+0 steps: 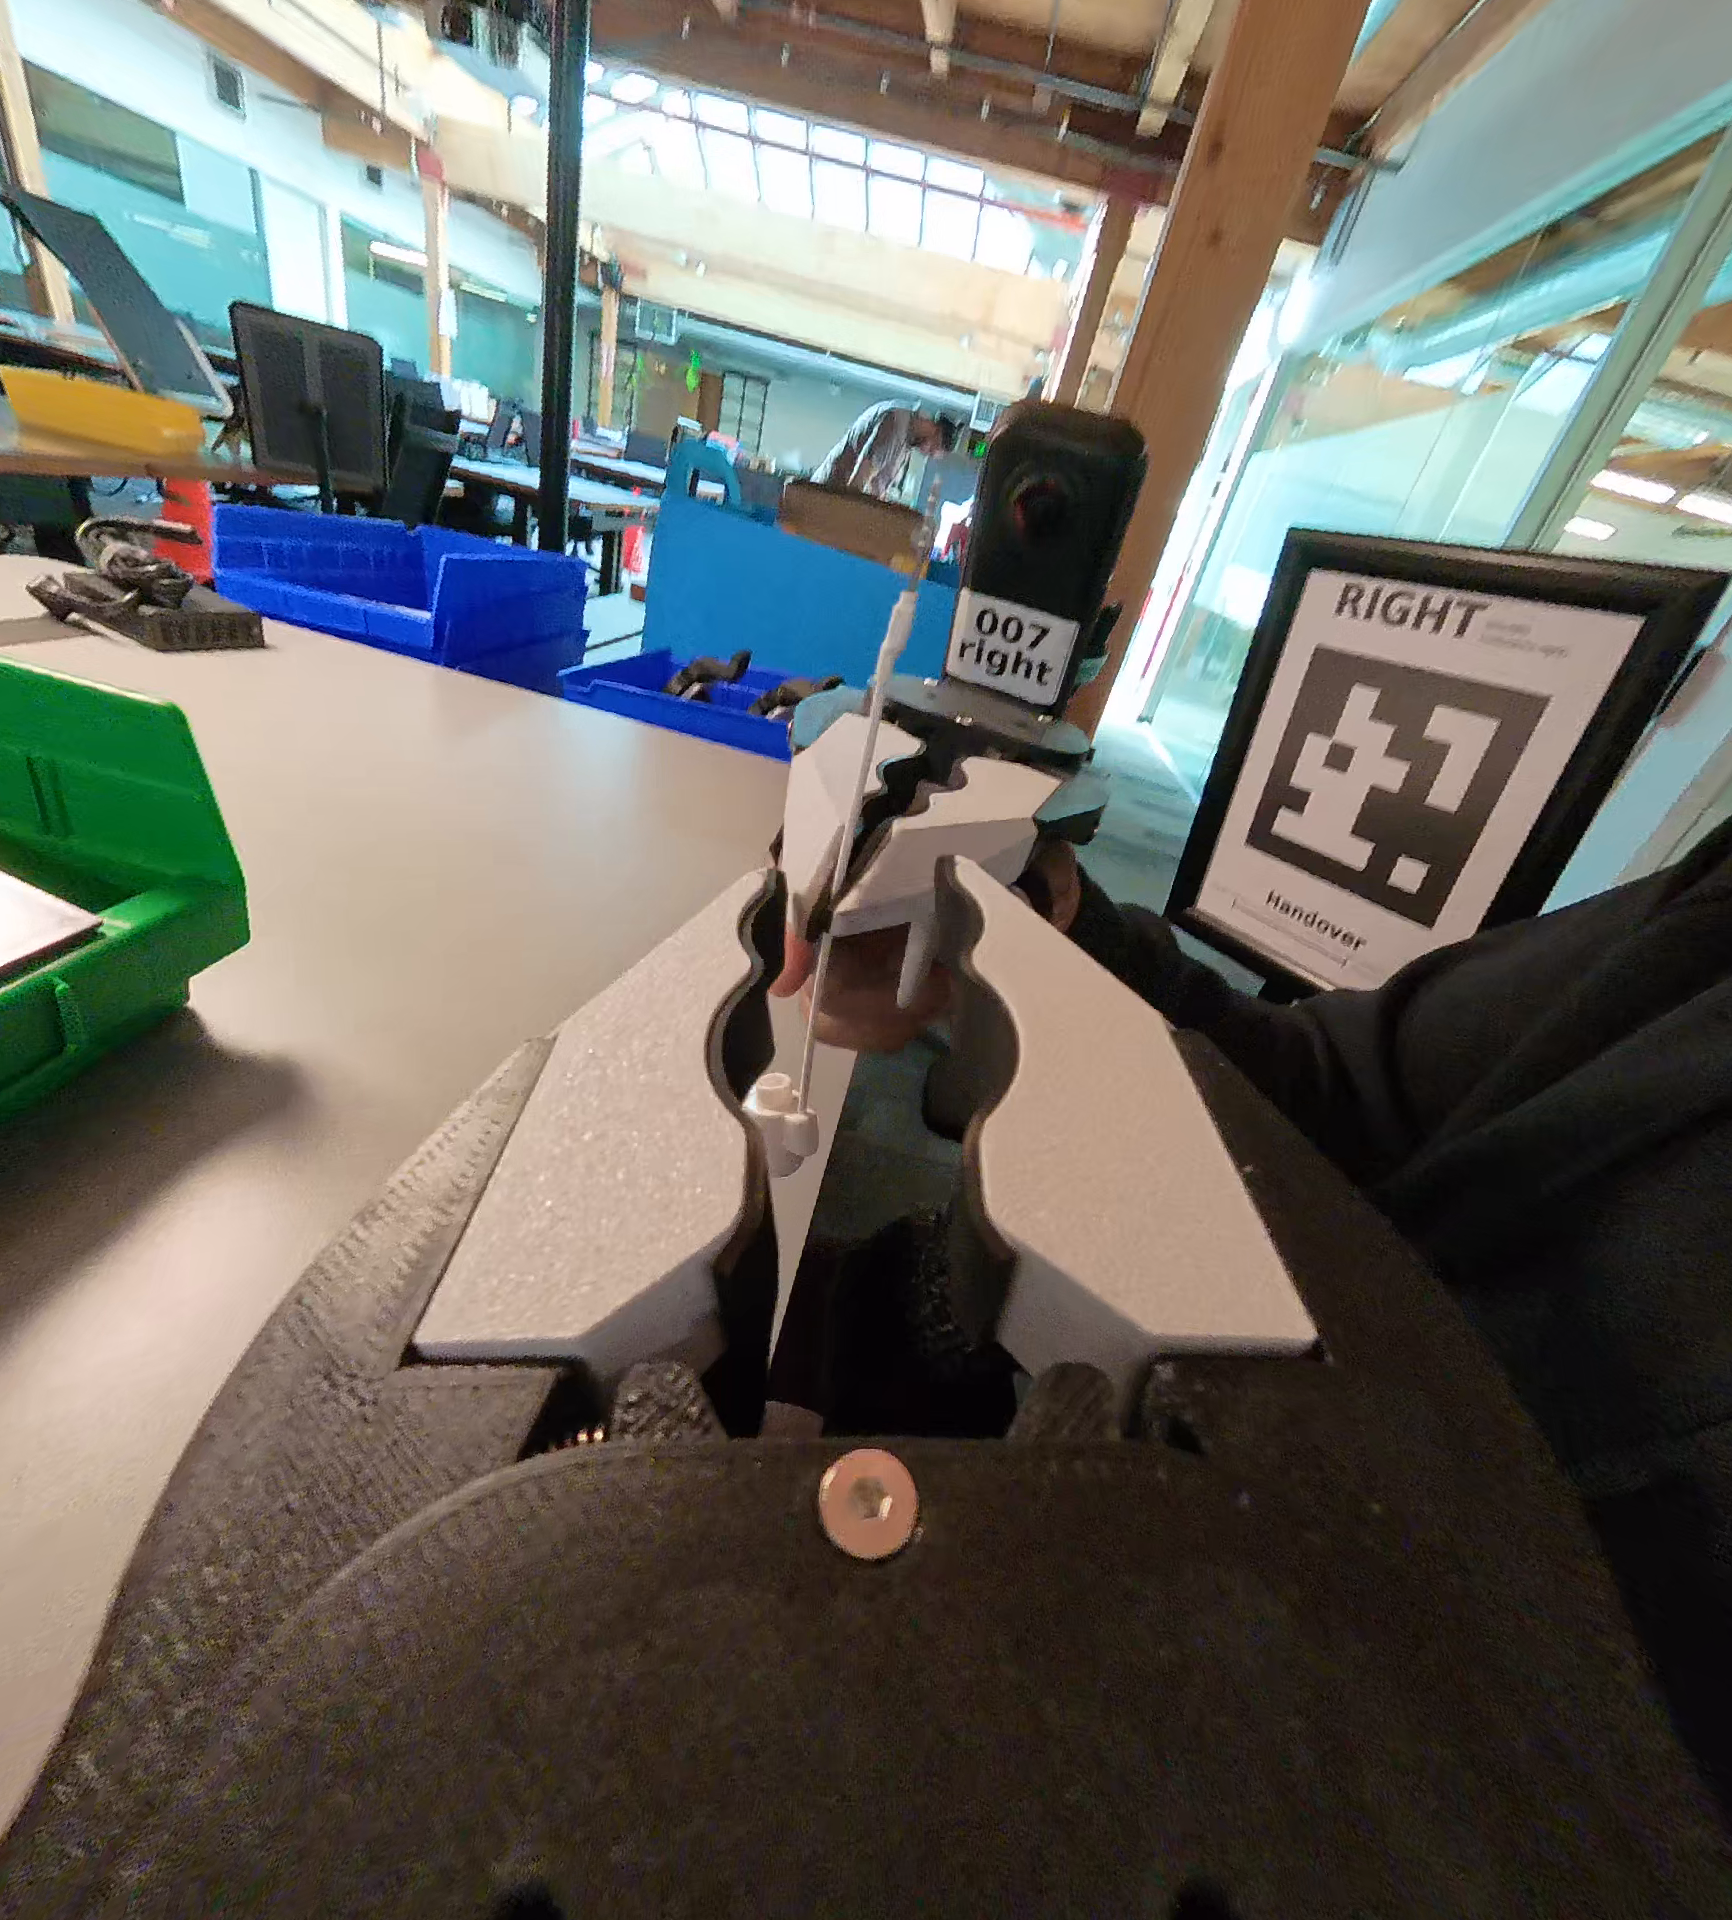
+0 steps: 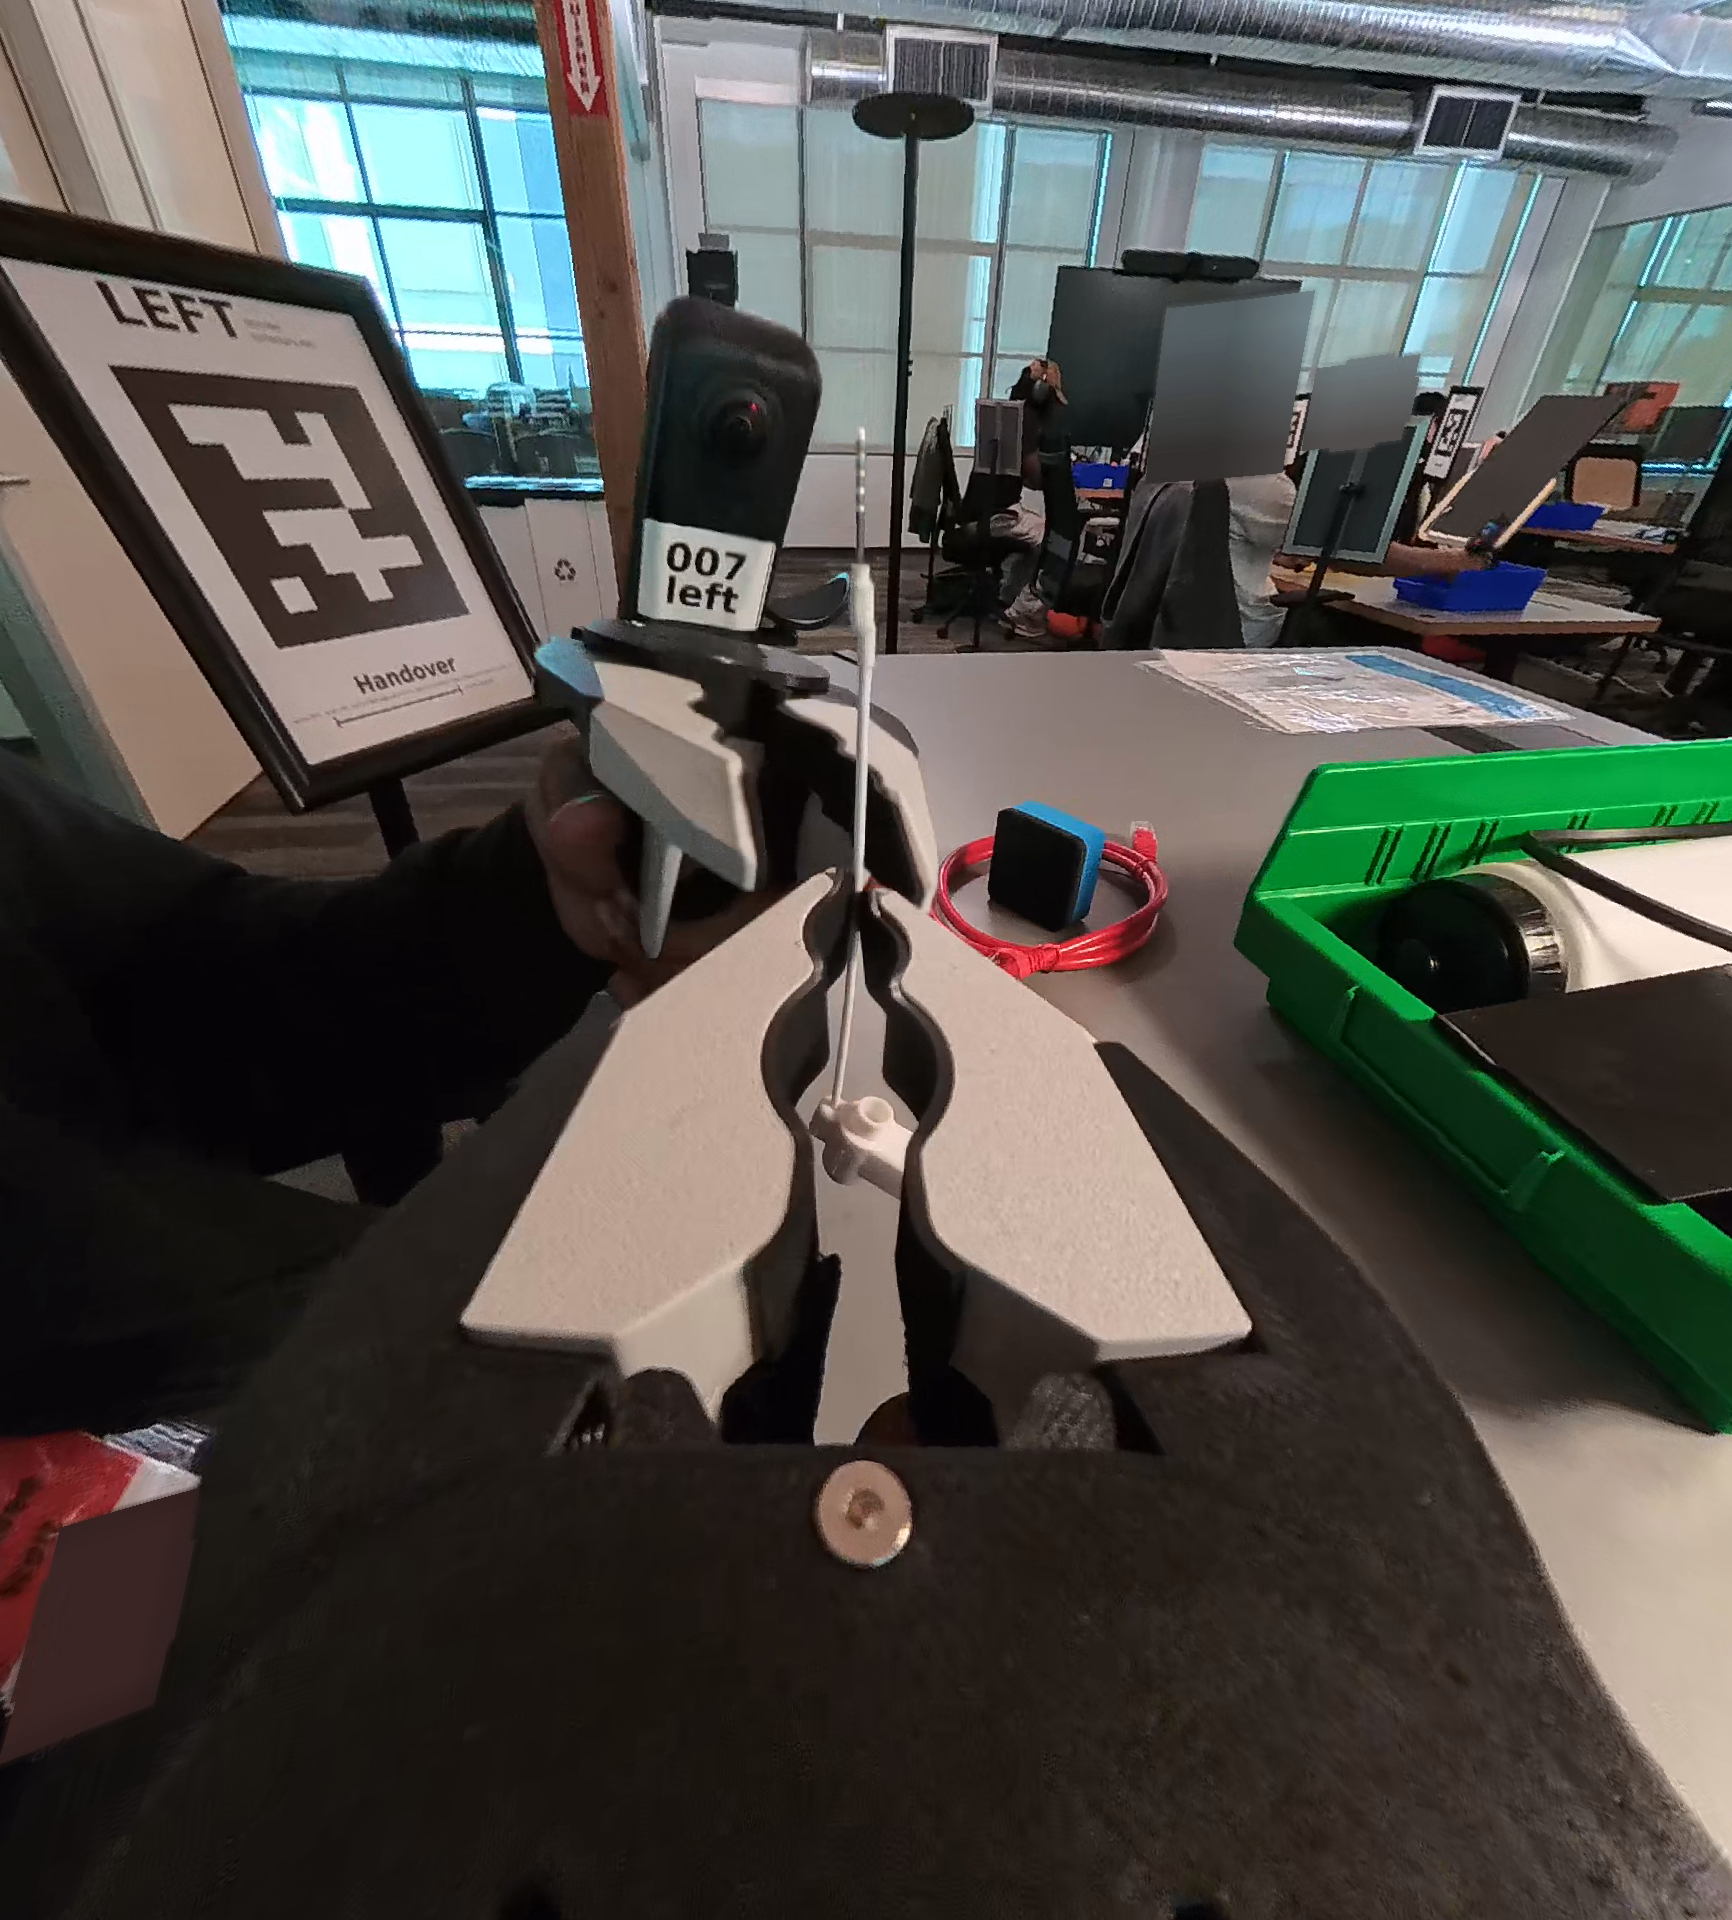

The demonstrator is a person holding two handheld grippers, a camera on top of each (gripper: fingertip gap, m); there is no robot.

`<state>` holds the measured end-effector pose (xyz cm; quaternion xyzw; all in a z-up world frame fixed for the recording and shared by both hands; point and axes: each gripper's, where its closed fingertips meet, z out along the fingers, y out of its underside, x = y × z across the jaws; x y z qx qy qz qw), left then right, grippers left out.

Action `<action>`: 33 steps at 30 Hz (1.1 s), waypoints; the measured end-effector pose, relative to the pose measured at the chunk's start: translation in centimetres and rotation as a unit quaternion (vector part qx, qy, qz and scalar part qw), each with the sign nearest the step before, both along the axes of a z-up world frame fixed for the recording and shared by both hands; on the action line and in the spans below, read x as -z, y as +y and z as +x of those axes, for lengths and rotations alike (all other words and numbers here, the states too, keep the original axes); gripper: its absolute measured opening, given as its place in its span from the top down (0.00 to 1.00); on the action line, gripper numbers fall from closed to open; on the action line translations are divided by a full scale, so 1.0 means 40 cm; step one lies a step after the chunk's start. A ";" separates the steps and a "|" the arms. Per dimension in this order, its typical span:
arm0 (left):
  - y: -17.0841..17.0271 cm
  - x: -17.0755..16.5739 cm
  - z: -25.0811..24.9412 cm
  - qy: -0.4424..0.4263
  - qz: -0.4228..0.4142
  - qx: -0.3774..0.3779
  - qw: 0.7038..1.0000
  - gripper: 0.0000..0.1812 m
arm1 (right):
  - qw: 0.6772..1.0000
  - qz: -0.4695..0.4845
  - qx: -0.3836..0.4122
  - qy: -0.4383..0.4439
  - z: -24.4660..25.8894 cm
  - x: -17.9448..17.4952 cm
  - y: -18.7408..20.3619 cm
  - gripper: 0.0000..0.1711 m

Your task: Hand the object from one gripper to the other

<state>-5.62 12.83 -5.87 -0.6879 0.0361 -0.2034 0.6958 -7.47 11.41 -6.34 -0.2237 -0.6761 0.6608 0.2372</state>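
Standing nearly upright, the thin white rod (image 2: 857, 810) (knobbed end lowest) is pinched by the right gripper (image 2: 854, 902); the left gripper (image 1: 857, 883) gapes apart around it.

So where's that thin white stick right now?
The thin white stick stands almost upright in mid-air above the grey table, pinched at the tips of the right claw, with the open left claw around it.

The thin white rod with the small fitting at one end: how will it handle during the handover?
The white rod looks very thin, so probably light and slightly bendy. With the right gripper pinching only its smooth shaft, it may pivot or slip; its fitting adds little end weight.
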 end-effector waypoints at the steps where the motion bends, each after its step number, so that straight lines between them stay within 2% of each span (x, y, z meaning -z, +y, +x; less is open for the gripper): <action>1: 0.002 0.005 0.002 0.005 -0.006 -0.002 1.000 0.84 | 1.000 0.004 0.000 0.001 0.001 0.002 -0.002 0.99; 7: -0.007 -0.019 -0.017 0.004 0.034 -0.020 0.999 0.94 | 1.000 0.007 -0.002 0.001 0.002 0.005 -0.004 0.99; 14: -0.004 -0.008 0.006 0.020 0.027 0.002 0.999 0.86 | 1.000 0.008 -0.004 0.002 0.002 0.007 -0.006 0.99; 25: -0.004 -0.008 0.001 0.003 0.043 0.009 0.999 0.97 | 1.000 0.007 -0.010 0.007 0.007 0.004 -0.016 0.99; 33: 0.005 -0.007 -0.017 -0.005 0.061 -0.004 0.998 0.99 | 1.000 -0.004 -0.003 -0.003 -0.001 0.003 -0.007 0.97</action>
